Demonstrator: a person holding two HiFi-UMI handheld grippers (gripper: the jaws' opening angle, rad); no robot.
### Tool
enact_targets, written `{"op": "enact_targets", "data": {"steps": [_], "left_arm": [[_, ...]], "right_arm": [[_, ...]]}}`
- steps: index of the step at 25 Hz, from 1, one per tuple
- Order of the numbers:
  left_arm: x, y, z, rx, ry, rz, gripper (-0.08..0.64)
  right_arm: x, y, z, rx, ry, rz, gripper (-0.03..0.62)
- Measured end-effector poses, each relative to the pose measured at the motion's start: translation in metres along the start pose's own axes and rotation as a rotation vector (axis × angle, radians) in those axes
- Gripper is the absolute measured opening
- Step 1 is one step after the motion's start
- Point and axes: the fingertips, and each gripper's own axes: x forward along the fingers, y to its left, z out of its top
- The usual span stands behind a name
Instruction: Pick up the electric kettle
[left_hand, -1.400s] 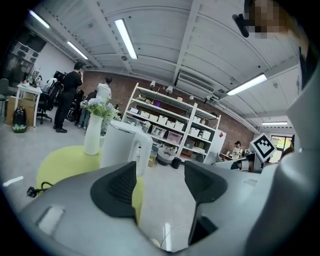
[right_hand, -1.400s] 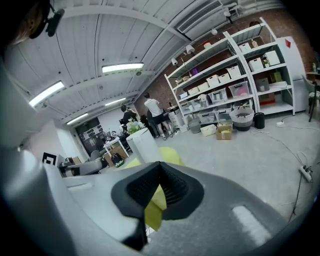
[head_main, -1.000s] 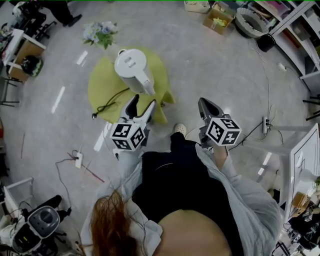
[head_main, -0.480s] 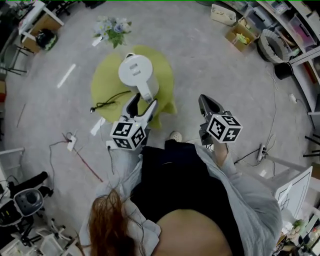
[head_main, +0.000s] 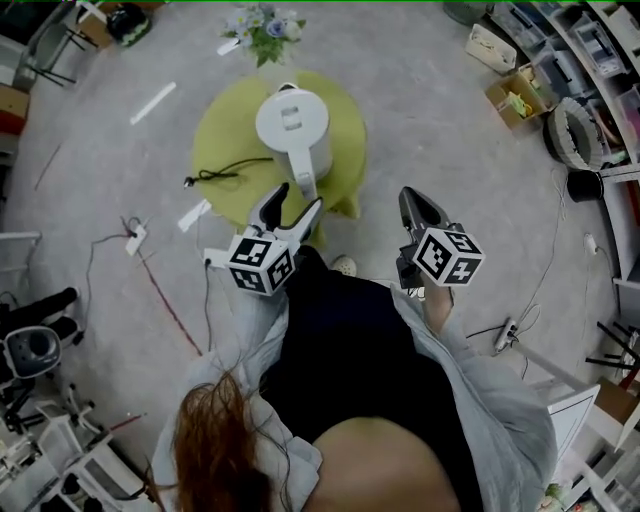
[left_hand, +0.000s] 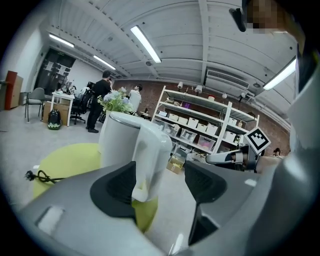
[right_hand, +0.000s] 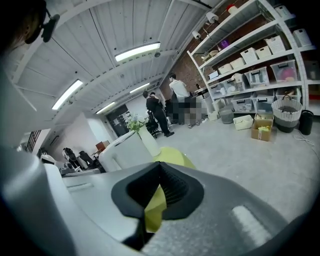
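Note:
A white electric kettle (head_main: 294, 128) stands on a round yellow-green table (head_main: 225, 150), its handle (head_main: 304, 178) pointing toward me. My left gripper (head_main: 296, 200) is open just short of the handle, jaws on either side of its line. In the left gripper view the kettle (left_hand: 131, 150) fills the gap between the jaws without touching them. A black power cord (head_main: 222, 176) lies on the table left of the kettle. My right gripper (head_main: 409, 197) is shut and empty, held to the right of the table; its view shows the kettle (right_hand: 125, 150) off to the left.
A vase of flowers (head_main: 264, 24) stands on the floor beyond the table. A power strip with cables (head_main: 133, 240) lies on the floor at left. Shelving with boxes (head_main: 590, 60) runs along the right. People (right_hand: 165, 112) stand in the distance.
The view has shifted so that the table and kettle sit closer and more central. My left gripper has drawn nearer to the kettle handle. The right gripper keeps its place.

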Motion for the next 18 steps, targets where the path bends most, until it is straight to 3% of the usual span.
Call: {"op": "enact_targets", "data": {"steps": [11, 18], "left_arm": [[0.003, -0.007, -0.012, -0.023, 0.029, -0.011, 0.307], [0.016, 0.000, -0.014, -0.022, 0.030, -0.012, 0.307]], "right_arm": [[-0.008, -0.007, -0.026, 0.040, 0.061, -0.028, 0.002], [-0.003, -0.003, -0.034, 0.011, 0.104, -0.020, 0.002]]}}
